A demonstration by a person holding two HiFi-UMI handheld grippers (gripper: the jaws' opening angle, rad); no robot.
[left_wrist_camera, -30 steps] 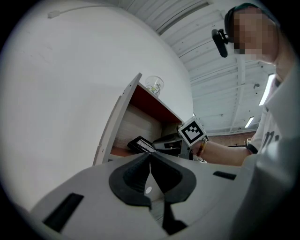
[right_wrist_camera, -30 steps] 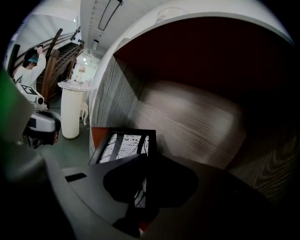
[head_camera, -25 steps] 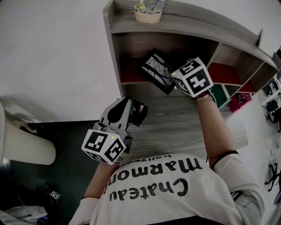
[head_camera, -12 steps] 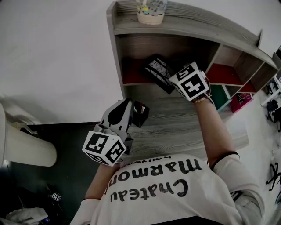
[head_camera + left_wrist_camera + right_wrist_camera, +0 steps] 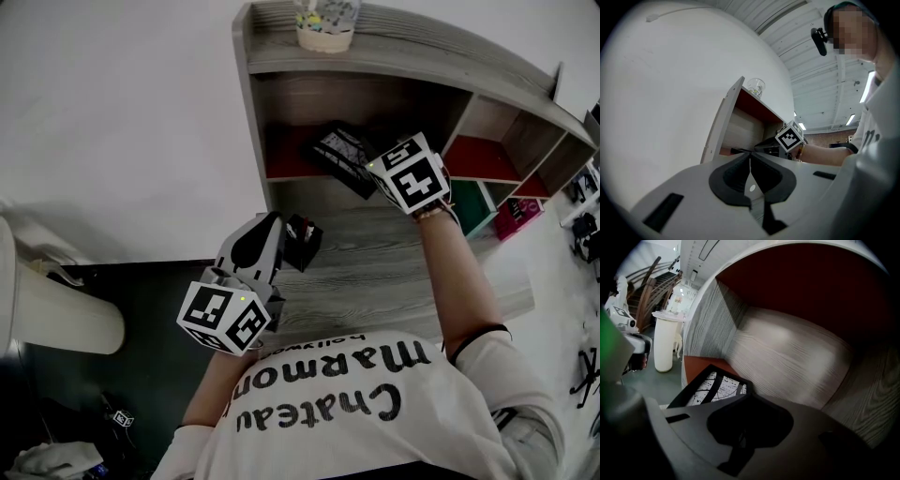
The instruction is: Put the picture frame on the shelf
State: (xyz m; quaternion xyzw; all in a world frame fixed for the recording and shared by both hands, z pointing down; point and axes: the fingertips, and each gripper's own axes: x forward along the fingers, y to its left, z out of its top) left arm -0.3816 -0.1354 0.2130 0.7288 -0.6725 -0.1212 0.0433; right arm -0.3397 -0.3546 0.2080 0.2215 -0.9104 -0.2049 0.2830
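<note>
The picture frame [image 5: 340, 150], black-edged with a black-and-white print, sits tilted inside the left compartment [image 5: 286, 159] of the grey wooden shelf [image 5: 422, 52]. It lies close to the compartment's red panel and under the top board. The right gripper [image 5: 749, 397] reaches into that compartment at arm's length. In the right gripper view its dark pads are pressed together on the frame's near edge, and the print spreads out to the left of the tips. Whether the frame's lower corner touches the compartment floor cannot be told. The marker cube [image 5: 410, 176] of this gripper faces up just outside the compartment opening, right of the frame. The left gripper [image 5: 750, 159] hovers low and to the left, over the front left corner of the grey wood-grain surface [image 5: 375, 267] below the shelf and well apart from the frame. In the left gripper view its jaws meet along a thin line with nothing between them. That view looks toward the side wall of the shelf and the right gripper's cube beyond it. A pale pot [image 5: 323, 23] stands on the top board near its left end. Smaller compartments with red and green faces run off to the right. A white cylinder [image 5: 61, 323] stands on the dark floor [image 5: 155, 281] at the far left.
</note>
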